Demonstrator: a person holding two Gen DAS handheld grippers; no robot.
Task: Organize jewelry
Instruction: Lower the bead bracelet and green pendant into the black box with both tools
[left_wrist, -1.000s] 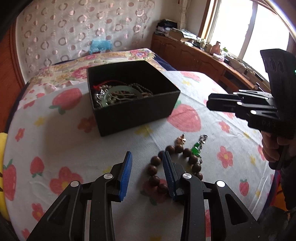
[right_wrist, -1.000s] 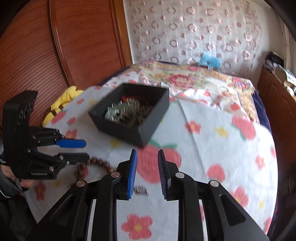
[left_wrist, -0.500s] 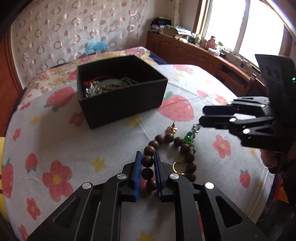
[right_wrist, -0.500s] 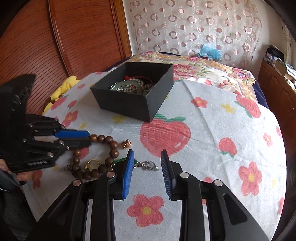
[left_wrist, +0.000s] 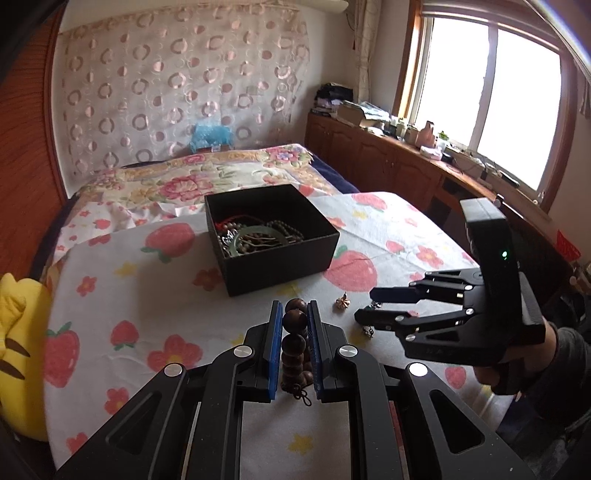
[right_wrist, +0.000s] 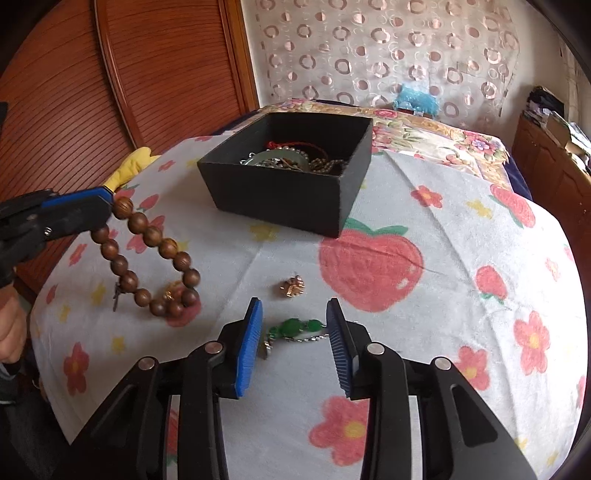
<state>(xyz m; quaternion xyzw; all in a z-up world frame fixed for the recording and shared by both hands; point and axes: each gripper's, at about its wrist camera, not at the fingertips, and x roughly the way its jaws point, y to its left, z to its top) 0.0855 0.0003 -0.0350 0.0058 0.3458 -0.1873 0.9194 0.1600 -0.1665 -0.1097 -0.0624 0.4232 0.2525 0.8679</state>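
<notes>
Left gripper (left_wrist: 291, 325): closed on the wooden bead bracelet (right_wrist: 147, 258), whose loop hangs from the fingertips, its low end near or on the strawberry cloth (right_wrist: 443, 229).
Right gripper (right_wrist: 294, 343): wide open, holding nothing, low over the cloth.
Green pendant (right_wrist: 295, 326): lies between the right pads, long axis crosswise from pad to pad.
Gold charm (right_wrist: 291, 287): just beyond the pendant.
Black box (right_wrist: 288, 192): farther off, already holding jewelry; I'd say the bracelet goes there next.
</notes>
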